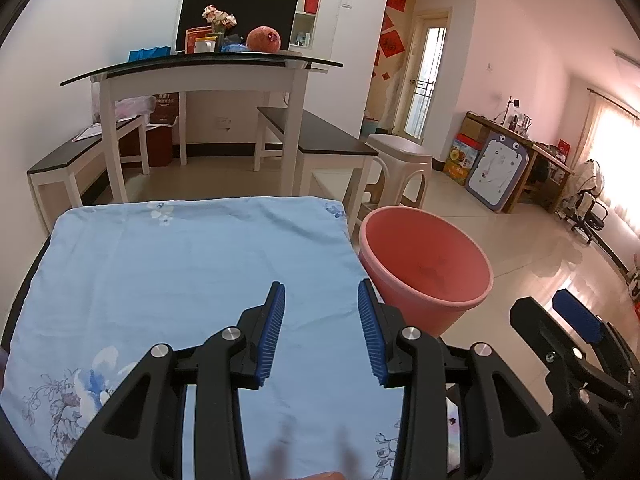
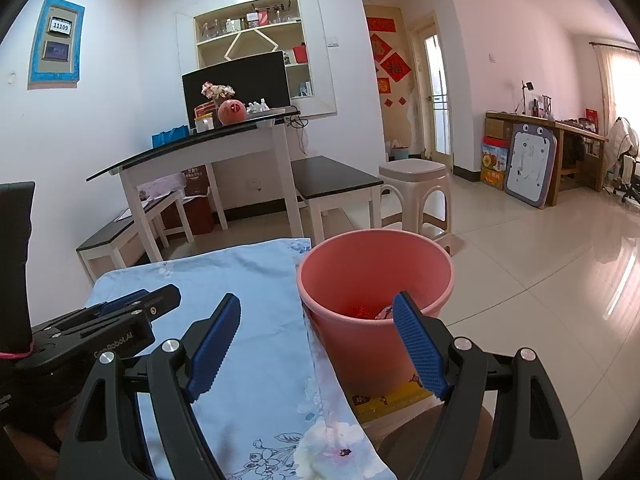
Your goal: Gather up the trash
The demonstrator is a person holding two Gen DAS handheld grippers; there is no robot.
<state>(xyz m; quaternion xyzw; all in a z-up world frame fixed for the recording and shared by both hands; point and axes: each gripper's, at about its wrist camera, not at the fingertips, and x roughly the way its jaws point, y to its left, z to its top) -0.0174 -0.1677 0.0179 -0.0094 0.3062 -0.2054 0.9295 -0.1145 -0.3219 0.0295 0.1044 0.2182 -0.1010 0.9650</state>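
Observation:
A pink plastic bucket (image 2: 372,280) stands just past the right edge of a table covered by a light blue floral cloth (image 2: 248,280). Small red and pink scraps (image 2: 374,312) lie at its bottom. My right gripper (image 2: 316,300) is open and hangs in front of the bucket's near rim with nothing between its blue pads. My left gripper (image 1: 321,286) is open over the bare cloth (image 1: 192,264), left of the bucket (image 1: 424,264), and holds nothing. Each gripper shows in the other's view: the right gripper (image 1: 548,306) at far right, the left gripper (image 2: 156,294) at lower left.
A yellow printed sheet (image 2: 384,400) lies under the bucket. Beyond the cloth stand a white glass-topped table (image 1: 200,68) with clutter, two dark-topped benches (image 1: 320,136) and a beige plastic stool (image 2: 416,184). Tiled floor (image 2: 540,280) stretches to the right.

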